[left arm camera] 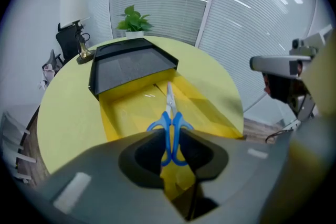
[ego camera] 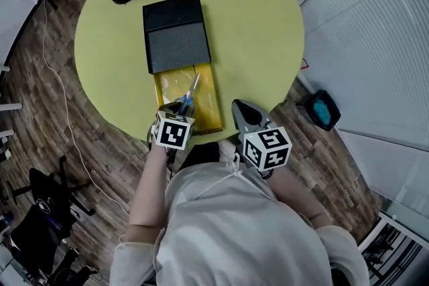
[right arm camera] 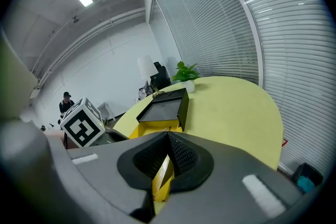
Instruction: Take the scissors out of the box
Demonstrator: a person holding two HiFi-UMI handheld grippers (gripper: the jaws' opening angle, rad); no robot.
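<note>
Left tongs (left arm camera: 170, 138) pinch scissors (left arm camera: 169, 112); right tongs (right arm camera: 166, 162) clamp yellow tray (ego camera: 212, 101) wall at desk (ego camera: 261, 30) 6 o'clock edge; desk bare at 3 o'clock.

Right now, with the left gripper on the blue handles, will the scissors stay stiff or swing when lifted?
Likely stiff: the scissors look like metal blades with plastic handles. Gripped only at the handles by the left gripper, the blade end may tip down. They look small, so probably light.

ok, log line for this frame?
left tool: shut on scissors | right tool: shut on yellow tray wall | scissors: not yet out
</note>
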